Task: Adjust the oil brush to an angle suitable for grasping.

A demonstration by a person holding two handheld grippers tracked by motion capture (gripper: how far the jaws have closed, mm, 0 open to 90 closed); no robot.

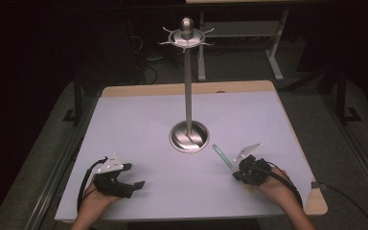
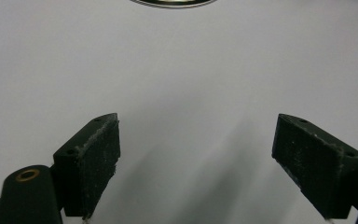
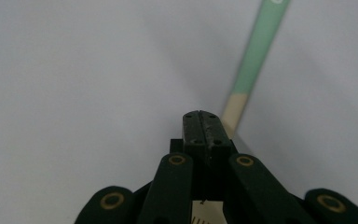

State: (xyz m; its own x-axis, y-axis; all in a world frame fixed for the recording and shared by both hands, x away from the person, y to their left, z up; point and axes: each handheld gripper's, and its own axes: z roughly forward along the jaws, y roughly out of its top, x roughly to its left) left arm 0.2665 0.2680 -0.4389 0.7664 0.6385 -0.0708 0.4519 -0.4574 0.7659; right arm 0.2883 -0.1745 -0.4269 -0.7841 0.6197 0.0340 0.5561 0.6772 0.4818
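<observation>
— What colours am I getting on my feed?

— I see a plain white surface (image 1: 139, 124) with a pale wood edge along the far side. The stand (image 1: 189, 86) is polished silver, base to knob.

— And my tools?

— I see both the left gripper (image 1: 133, 176) and the right gripper (image 1: 237, 168) in matte black, with brass-coloured rivets and grey top plates. The stick (image 3: 256, 56) is mint green, turning cream toward my fingers (image 3: 193, 128).

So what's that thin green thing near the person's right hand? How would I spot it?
Start at the tall metal stand mid-table, then drop to its round base. Just right of the base, toward the right gripper, lies a slim stick: pale green with a cream end, the only coloured item on the white table.
</observation>
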